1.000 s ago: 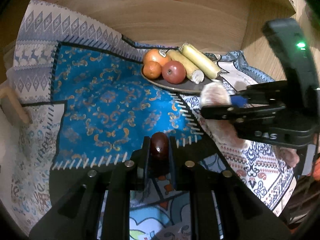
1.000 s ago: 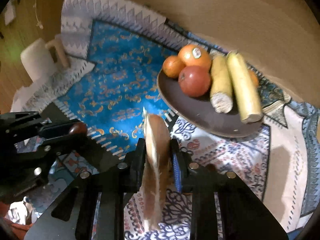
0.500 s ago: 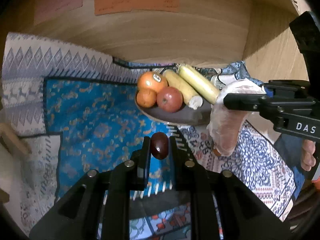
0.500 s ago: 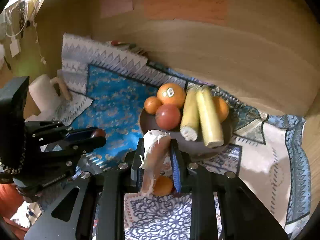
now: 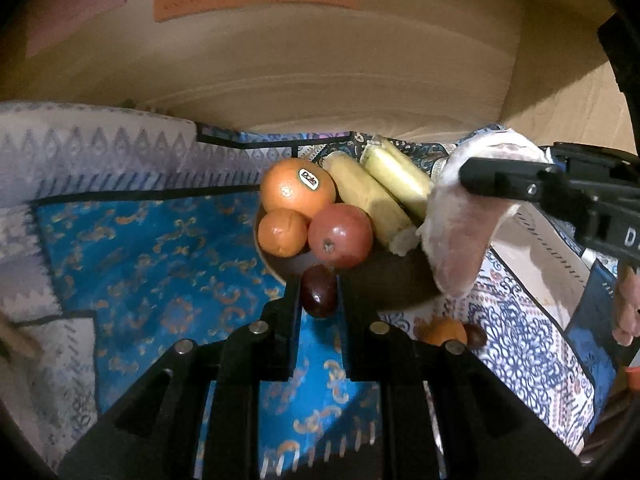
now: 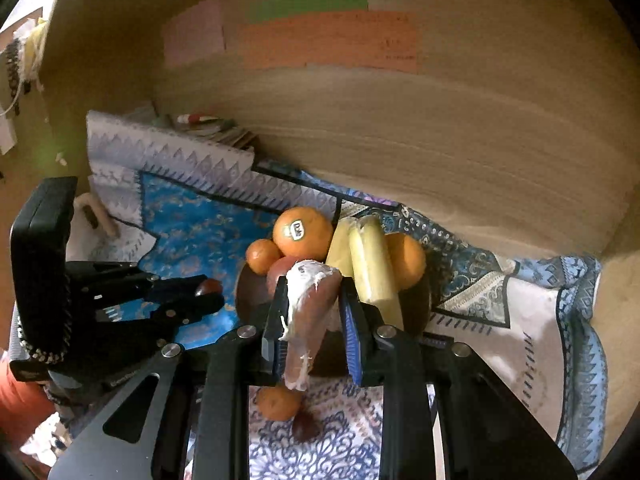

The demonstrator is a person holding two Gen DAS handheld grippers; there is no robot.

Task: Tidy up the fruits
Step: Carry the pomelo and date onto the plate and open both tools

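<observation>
The left claw (image 5: 319, 294) grips a small dark red fruit (image 5: 319, 296) between its two black fingers, at the centre of the left wrist view, just at the near rim of the dark plate (image 5: 394, 284). The same claw shows at mid-left of the right wrist view, with the dark fruit at its tip.

The right claw (image 6: 314, 316) is closed on a long pinkish fruit with a frayed white end (image 6: 310, 312); the fruit stands tilted between the blue-padded fingers, its lower end hanging below them. In the left wrist view this claw enters from the right edge, holding the pinkish fruit over the right part of the plate.

On the plate lie a large orange with a sticker (image 5: 298, 188), a small orange (image 5: 282, 232) in front of it, a red apple (image 5: 340, 236) touching both, and two pale yellow corn cobs (image 5: 378, 196) side by side. The right wrist view shows one more orange (image 6: 406, 260) behind the cobs.

Off the plate, on the patterned cloth (image 5: 160, 264) covering the table, a loose small orange (image 6: 278, 402) and a dark fruit (image 6: 306, 426) lie just beside each other at the lower centre of the right wrist view. Coloured paper notes (image 6: 328, 40) are stuck on the wooden wall behind.
</observation>
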